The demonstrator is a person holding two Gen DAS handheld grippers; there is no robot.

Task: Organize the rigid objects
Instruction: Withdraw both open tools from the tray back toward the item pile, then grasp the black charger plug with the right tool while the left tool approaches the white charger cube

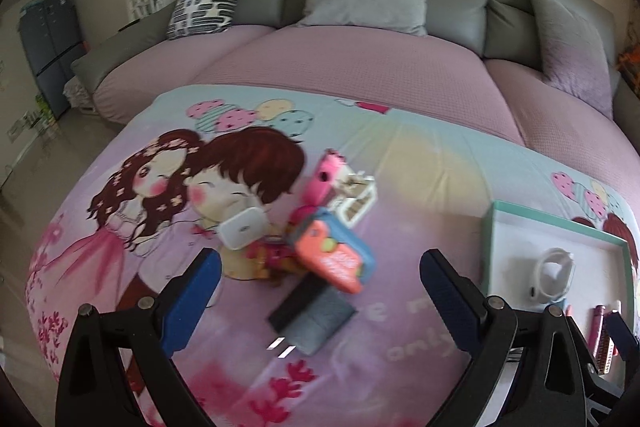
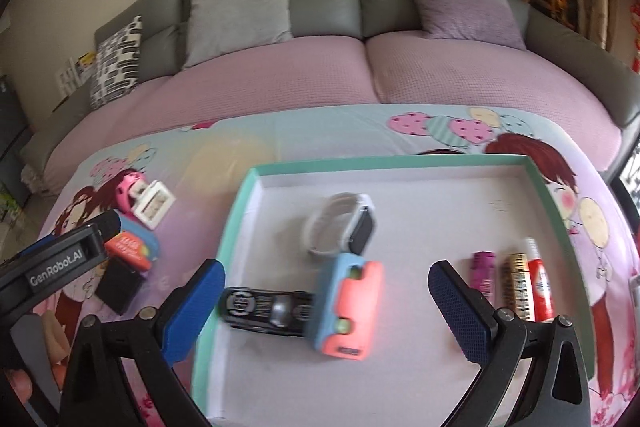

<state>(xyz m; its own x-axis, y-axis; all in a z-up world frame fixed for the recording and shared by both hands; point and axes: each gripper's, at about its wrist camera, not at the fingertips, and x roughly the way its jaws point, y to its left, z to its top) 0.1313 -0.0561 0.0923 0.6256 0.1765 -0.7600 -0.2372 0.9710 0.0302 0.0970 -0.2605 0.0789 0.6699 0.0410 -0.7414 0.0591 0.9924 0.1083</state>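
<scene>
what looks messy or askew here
In the tray, the coral-and-blue case lies tilted, overlapping the black item. Left of the tray, loose things sit in a jumbled heap on the cloth. Nothing looks spilled or broken.

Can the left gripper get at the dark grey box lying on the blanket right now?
Probably yes. The left gripper is open and empty, and the dark grey box lies between its fingers with its near side uncovered; only the orange and blue case overlaps its far edge.
</scene>
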